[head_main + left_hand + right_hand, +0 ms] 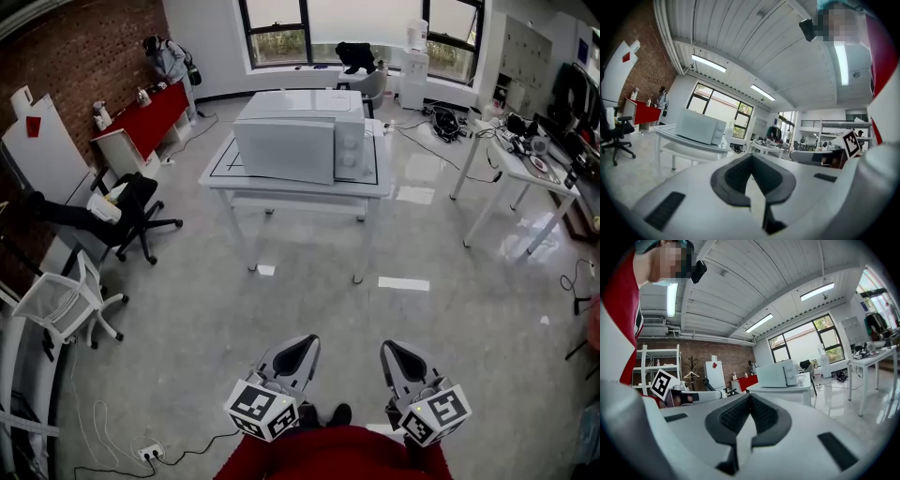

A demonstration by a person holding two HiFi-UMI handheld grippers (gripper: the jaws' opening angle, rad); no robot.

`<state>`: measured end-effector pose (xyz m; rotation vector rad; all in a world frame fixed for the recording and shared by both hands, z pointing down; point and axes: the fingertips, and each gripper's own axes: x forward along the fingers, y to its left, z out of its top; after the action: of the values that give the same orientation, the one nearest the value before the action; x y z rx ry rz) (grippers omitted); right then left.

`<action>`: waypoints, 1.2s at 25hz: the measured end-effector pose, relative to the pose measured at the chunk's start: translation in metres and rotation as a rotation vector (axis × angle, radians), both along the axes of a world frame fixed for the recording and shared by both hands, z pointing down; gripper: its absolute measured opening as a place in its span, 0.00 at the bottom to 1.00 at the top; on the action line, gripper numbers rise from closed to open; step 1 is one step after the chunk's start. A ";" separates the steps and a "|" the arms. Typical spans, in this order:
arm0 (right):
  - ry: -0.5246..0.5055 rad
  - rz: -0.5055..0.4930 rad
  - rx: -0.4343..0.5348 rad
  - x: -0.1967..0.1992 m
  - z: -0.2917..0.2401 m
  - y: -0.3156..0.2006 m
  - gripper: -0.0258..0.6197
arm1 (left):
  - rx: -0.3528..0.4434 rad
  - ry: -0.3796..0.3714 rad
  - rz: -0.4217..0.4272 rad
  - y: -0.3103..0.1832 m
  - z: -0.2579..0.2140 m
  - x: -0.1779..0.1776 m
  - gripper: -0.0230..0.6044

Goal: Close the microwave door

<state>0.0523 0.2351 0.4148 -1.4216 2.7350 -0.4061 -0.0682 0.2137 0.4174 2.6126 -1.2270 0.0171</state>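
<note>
While L gripper & R gripper jaws press together, microwave sits far ahead.

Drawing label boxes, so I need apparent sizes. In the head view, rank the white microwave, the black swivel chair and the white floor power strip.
1. White box-shaped microwave and black swivel office chair: look alike in size, so not ranked.
2. White floor power strip: clearly smallest.

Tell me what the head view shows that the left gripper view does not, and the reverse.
Only the head view: the socket strip, the white chair. Only the left gripper view: the ceiling lamps. Both: the microwave on its table, the black chair, the left tool, shut.
</note>
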 end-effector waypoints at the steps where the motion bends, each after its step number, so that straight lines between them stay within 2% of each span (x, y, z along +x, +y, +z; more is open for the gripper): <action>1: -0.005 0.000 0.000 0.001 0.000 0.000 0.06 | -0.002 0.000 0.000 0.000 0.000 0.001 0.05; 7: -0.019 0.000 0.007 0.009 0.000 -0.001 0.06 | 0.005 0.014 0.006 -0.003 -0.001 0.007 0.05; 13: -0.036 0.006 0.019 0.025 -0.001 -0.002 0.06 | 0.014 -0.011 0.010 -0.006 -0.001 0.021 0.05; 17: -0.048 0.004 0.033 0.036 0.002 -0.005 0.06 | 0.042 -0.036 -0.007 -0.013 0.000 0.027 0.05; 22: -0.005 -0.016 0.079 0.044 -0.007 -0.008 0.06 | 0.086 -0.033 -0.043 -0.021 -0.014 0.029 0.05; 27: -0.015 -0.007 0.106 0.050 -0.017 -0.020 0.06 | 0.112 -0.097 -0.054 -0.027 -0.021 0.029 0.05; 30: -0.022 -0.007 0.101 0.052 -0.015 -0.029 0.06 | 0.112 -0.109 -0.071 -0.037 -0.020 0.029 0.05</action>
<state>0.1047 0.2058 0.4000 -1.3748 2.7022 -0.2785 -0.0390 0.1772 0.3976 2.6929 -1.3945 0.0815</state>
